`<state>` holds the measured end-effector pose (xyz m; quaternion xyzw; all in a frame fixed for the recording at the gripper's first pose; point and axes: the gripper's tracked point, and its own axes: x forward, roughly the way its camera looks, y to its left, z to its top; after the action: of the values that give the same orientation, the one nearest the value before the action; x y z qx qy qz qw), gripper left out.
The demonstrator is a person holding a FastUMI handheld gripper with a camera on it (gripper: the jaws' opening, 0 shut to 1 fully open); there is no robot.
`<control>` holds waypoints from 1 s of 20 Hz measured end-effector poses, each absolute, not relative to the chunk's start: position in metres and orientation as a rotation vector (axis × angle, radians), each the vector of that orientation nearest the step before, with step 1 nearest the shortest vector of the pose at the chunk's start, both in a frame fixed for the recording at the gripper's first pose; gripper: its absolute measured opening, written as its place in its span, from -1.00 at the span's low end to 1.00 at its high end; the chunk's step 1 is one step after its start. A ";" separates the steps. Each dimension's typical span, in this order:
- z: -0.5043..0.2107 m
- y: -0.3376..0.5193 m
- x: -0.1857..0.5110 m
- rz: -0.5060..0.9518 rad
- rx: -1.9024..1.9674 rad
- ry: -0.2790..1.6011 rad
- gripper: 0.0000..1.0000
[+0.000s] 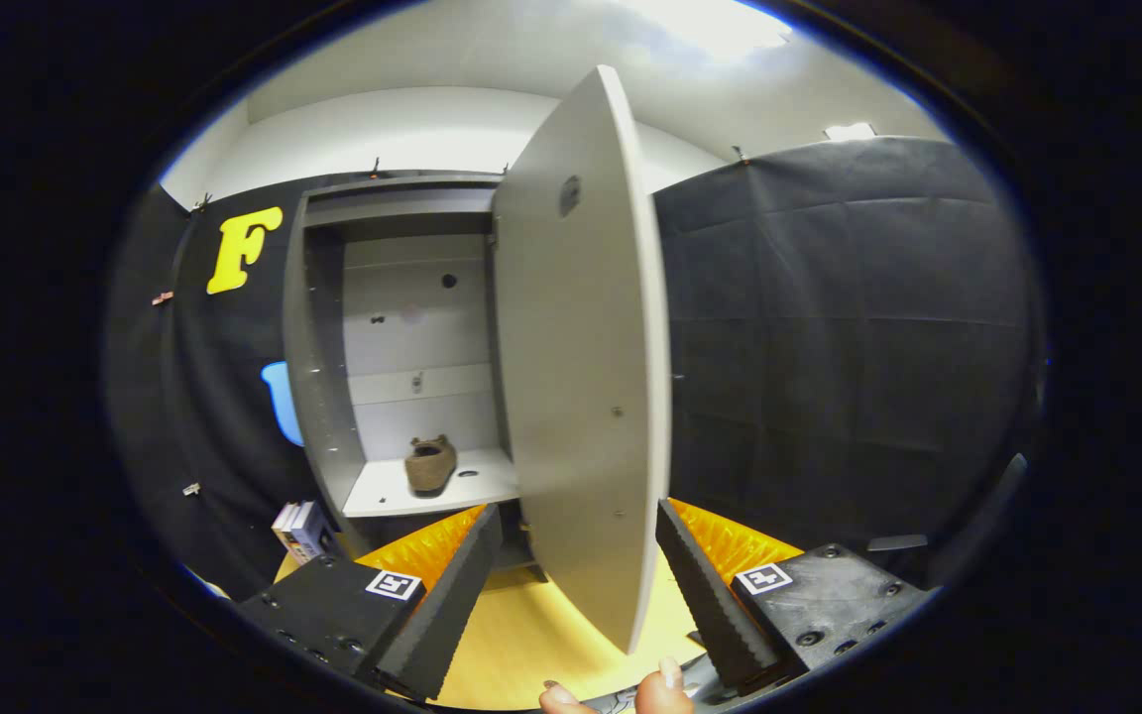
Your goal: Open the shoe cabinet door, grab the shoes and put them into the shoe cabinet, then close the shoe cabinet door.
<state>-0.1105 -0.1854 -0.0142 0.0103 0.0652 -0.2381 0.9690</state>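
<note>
The shoe cabinet [323, 367] stands open ahead, and a brown shoe [430, 464] already rests on its lower shelf [383, 493], toe toward the room, its long axis running front to back. So the step in hand looks like the last one: shutting the door.

The door [581, 377] hangs swung out toward the gripper [579, 580], hinged at the right side of the opening, its free edge nearest and slightly right of centre. The gripper's fingers are spread wide apart, and the door's lower end drops into the gap between them; whether either finger actually touches the panel is hard to say from here, so no grip is claimed.

To close it, the push must carry the free edge leftward and away, toward the cabinet's left wall.

Fingertips of a person's hand [665, 686] show just below the door. A small stack of books [301, 529] sits by the cabinet's foot on the yellow floor [521, 645]. The door hides the cabinet's right side.
</note>
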 end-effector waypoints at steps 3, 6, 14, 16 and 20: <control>-0.014 -0.220 -0.120 -0.524 0.008 0.126 0.98; -0.010 -0.268 -0.119 -0.527 0.005 0.131 0.98; -0.015 -0.353 -0.051 -0.387 0.024 0.119 0.96; -0.021 -0.363 -0.030 -0.335 0.043 0.137 0.96; -0.039 -0.359 0.008 -0.214 0.084 0.188 0.96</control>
<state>0.0082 -0.3587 -0.0386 0.0421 0.0935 -0.1068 0.9890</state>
